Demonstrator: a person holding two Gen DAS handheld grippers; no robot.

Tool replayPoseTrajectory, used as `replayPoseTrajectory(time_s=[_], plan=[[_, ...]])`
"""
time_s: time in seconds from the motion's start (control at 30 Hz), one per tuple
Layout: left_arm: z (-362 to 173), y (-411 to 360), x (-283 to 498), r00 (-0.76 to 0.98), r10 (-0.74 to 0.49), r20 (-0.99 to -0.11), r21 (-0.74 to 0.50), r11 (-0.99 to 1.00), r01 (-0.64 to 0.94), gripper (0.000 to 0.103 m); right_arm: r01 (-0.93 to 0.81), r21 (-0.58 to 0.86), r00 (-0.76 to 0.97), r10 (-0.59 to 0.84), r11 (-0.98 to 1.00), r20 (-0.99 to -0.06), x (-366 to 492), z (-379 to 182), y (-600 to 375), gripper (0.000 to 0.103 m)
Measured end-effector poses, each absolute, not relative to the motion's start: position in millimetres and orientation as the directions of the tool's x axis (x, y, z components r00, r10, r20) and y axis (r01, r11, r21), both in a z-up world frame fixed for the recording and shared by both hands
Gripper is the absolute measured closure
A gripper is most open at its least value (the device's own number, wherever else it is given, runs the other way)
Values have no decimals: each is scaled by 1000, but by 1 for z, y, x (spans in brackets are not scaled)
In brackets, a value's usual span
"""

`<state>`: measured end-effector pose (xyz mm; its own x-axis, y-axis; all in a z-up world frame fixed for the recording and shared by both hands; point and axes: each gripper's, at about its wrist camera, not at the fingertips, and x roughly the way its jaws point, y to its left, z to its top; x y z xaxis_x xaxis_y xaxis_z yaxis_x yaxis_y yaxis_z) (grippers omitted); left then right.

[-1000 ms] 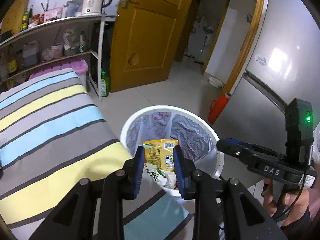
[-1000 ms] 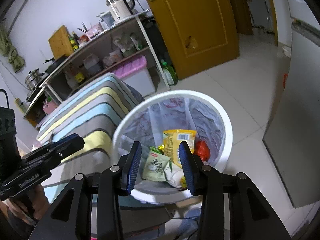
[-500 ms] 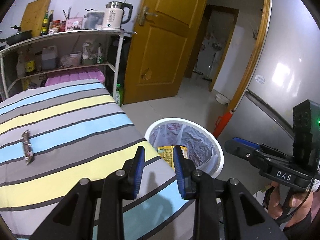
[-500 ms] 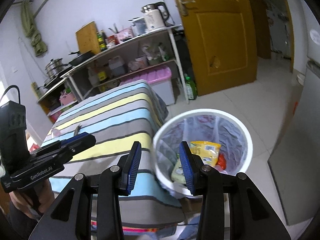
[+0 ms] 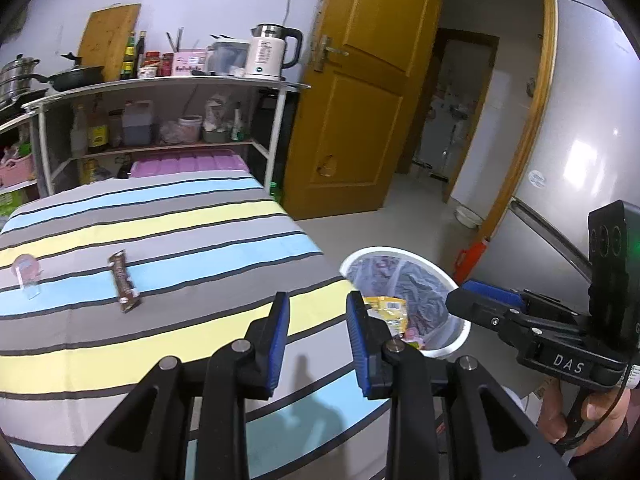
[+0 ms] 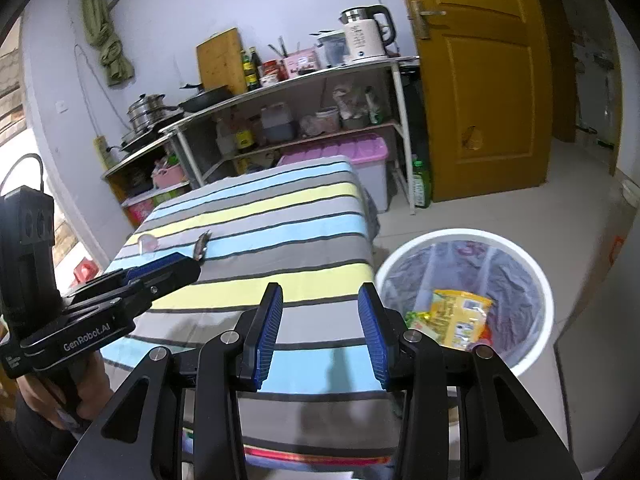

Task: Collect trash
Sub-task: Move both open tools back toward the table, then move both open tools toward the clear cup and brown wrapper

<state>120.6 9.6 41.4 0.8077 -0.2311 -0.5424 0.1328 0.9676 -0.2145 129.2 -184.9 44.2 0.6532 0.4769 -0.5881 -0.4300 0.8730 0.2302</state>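
Observation:
A brown snack wrapper [image 5: 124, 282] lies on the striped tablecloth [image 5: 172, 240], far left of my left gripper [image 5: 318, 322], which is open and empty above the table's near right corner. A small clear pinkish piece [image 5: 26, 270] lies further left. The white trash bin [image 5: 452, 276] with a plastic liner stands on the floor right of the table and holds a yellow packet [image 6: 460, 314] and other wrappers. My right gripper [image 6: 320, 326] is open and empty over the table's near edge, left of the bin [image 6: 536, 276]. The brown wrapper [image 6: 202, 246] shows far off there too.
A metal shelf rack [image 5: 160, 92] with a kettle, bottles and pans stands behind the table. A pink-lidded storage box [image 6: 360, 152] sits under it. A wooden door [image 5: 360, 100] and a grey fridge [image 5: 592, 160] flank the floor beyond the bin.
Both grippers have pulled back and up from over the bin towards the table. The bin now sits lower right, and the tabletop with the brown wrapper has come into view.

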Motion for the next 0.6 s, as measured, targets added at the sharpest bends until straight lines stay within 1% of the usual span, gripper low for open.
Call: replayPoseTrajectory(time_s=[0.6], plan=[[31,66,94,830,-109,-547,-206,979,-7,73,-542,214,576,545,812,-609,133,35,-124,63]])
